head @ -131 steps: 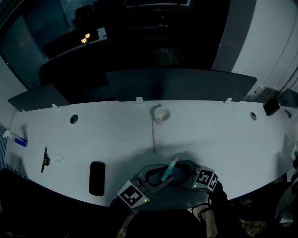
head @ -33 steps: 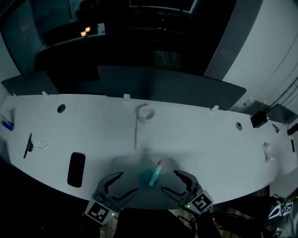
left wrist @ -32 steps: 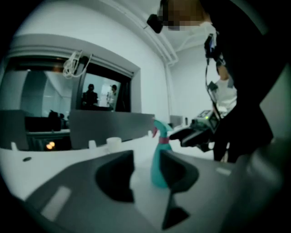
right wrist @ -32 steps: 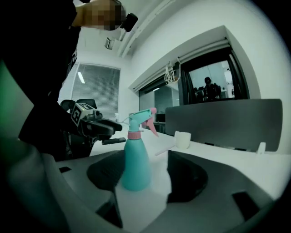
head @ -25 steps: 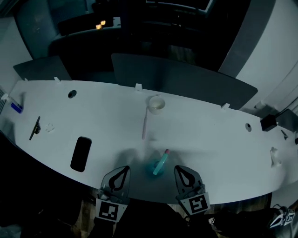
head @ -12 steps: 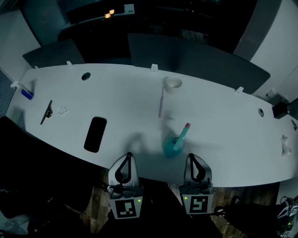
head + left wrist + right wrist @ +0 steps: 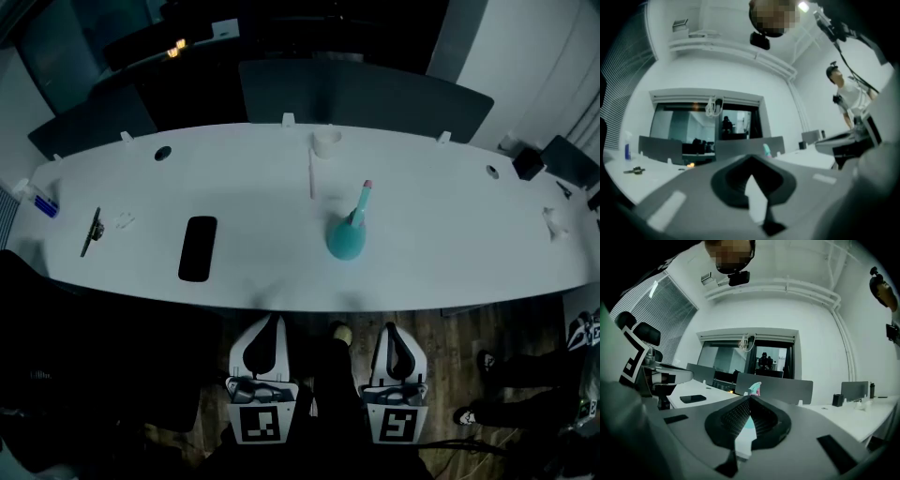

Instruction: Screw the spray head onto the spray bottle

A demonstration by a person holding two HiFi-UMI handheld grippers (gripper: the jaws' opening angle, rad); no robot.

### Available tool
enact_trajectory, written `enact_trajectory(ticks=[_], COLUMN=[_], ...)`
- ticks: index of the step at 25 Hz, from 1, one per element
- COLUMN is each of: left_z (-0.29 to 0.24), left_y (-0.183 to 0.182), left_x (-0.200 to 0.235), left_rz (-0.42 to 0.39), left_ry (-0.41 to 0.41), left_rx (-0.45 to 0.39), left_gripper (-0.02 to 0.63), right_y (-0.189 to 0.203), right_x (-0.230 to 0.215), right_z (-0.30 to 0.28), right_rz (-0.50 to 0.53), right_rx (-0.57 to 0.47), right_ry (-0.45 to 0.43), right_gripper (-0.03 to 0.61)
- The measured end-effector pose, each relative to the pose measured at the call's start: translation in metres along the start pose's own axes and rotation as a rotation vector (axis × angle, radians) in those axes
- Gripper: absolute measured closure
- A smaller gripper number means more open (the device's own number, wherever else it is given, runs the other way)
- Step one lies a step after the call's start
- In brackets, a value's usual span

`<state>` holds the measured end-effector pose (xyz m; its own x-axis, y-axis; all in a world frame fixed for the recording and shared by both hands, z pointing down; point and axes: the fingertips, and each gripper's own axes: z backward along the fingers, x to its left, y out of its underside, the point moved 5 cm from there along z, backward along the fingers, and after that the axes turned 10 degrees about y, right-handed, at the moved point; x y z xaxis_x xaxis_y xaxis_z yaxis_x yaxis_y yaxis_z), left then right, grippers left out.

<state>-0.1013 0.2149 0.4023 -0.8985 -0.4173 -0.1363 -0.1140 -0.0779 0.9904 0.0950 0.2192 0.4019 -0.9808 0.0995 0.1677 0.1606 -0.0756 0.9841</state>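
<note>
Nearest us, our left hand-held gripper [image 7: 272, 323] and right hand-held gripper [image 7: 392, 330] hang short of the near edge of the long white desk [image 7: 450, 253], over the wooden floor [image 7: 487, 328]. Both have their jaws pressed together on nothing and point level toward the desk. Ahead, between their two lines and nearer the right one, the rounded teal plastic spray bottle [image 7: 344, 243] stands upright just inside the near edge, about mid-length. The slim teal spray head with a pink tip [image 7: 360, 200] sits on its neck, leaning toward the far edge; how tightly it is threaded we cannot tell. We judge any reach would go straight forward.
</note>
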Motion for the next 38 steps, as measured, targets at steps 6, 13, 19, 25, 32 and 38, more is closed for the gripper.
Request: enact_trajectory(ticks=[6, 13, 19, 25, 32, 38], left_z=[0.024, 0.031, 0.035, 0.039, 0.039, 0.037], left_y=[-0.007, -0.017, -0.033, -0.039, -0.04, -0.042], left_x=[-0.017, -0.025, -0.04, -0.035, -0.035, -0.036], left_rz=[0.03, 0.019, -0.013, -0.067, -0.065, -0.098], left_ry=[0.065, 0.032, 0.0, -0.019, -0.017, 0.005], left_rx=[-0.02, -0.031, -0.086, -0.065, -0.07, -0.062], left_gripper=[0.611, 0.611, 0.612, 0.612, 0.612, 0.612], right_y=[-0.01, -0.022, -0.031, -0.034, -0.038, -0.037], right_x=[0.003, 0.004, -0.001, 0.006, 0.01, 0.009], right_z=[0.044, 0.047, 0.039, 0.032, 0.029, 0.031], right_rz=[0.015, 0.042, -0.009, -0.012, -0.013, 0.006], right_rx=[0.024, -0.02, -0.031, -0.028, -0.056, -0.04], right_ry=[0.043, -0.029, -0.092, -0.137, -0.149, -0.146], right_gripper=[0.574, 0.574, 0.574, 0.574, 0.574, 0.574])
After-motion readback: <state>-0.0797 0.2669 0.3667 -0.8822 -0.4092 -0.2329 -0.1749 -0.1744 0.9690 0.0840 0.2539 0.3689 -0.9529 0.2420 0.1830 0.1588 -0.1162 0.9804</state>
